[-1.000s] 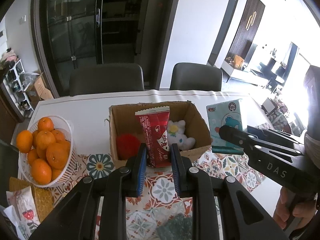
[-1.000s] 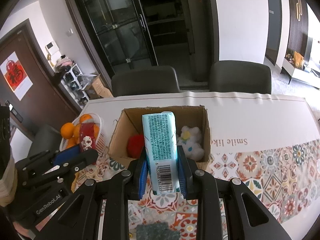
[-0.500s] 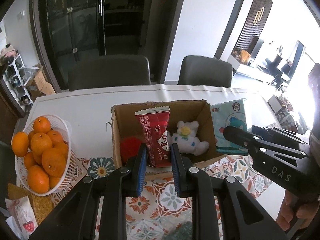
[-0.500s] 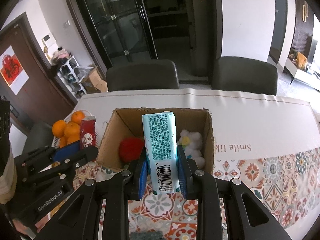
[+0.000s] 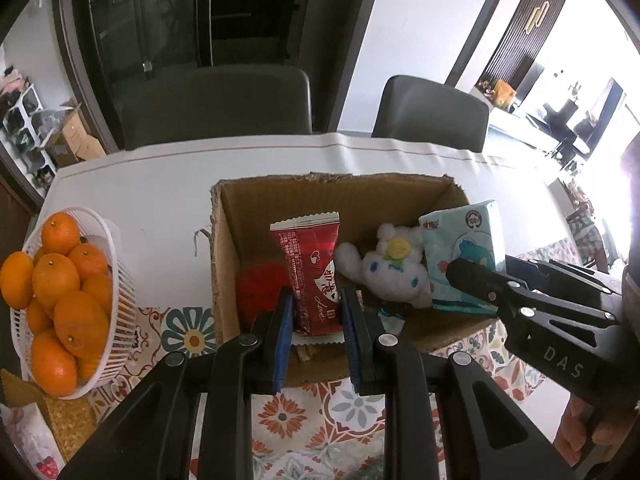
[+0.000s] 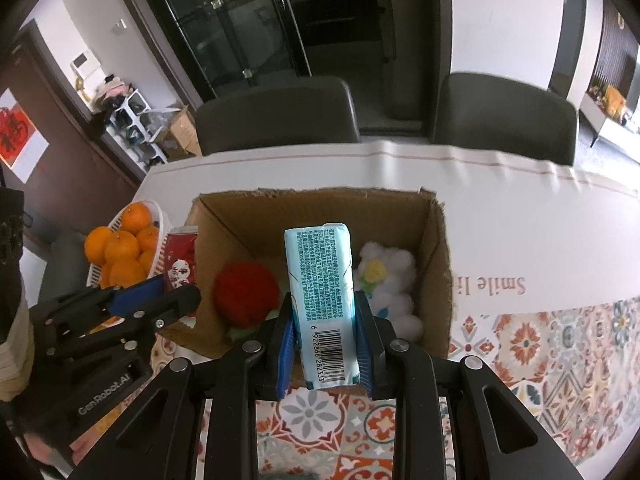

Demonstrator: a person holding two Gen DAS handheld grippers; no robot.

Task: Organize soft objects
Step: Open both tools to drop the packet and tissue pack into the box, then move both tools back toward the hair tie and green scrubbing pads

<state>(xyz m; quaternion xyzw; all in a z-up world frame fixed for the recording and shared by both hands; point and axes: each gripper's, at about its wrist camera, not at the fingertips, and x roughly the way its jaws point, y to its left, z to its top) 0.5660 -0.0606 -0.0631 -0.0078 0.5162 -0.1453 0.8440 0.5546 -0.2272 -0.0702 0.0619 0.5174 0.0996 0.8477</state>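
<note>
Both jaws gripping: left red packet (image 5: 314, 270), right tissue pack (image 6: 322, 300), over box (image 6: 436, 264) (plush (image 6: 390, 280), perhaps pompom (image 6: 246, 294), inside).

Both grippers tilt down over the cardboard box (image 5: 224, 240): left gripper (image 5: 316, 304) and right gripper (image 6: 324, 316) (side by side), fingers clamped on packets.
</note>
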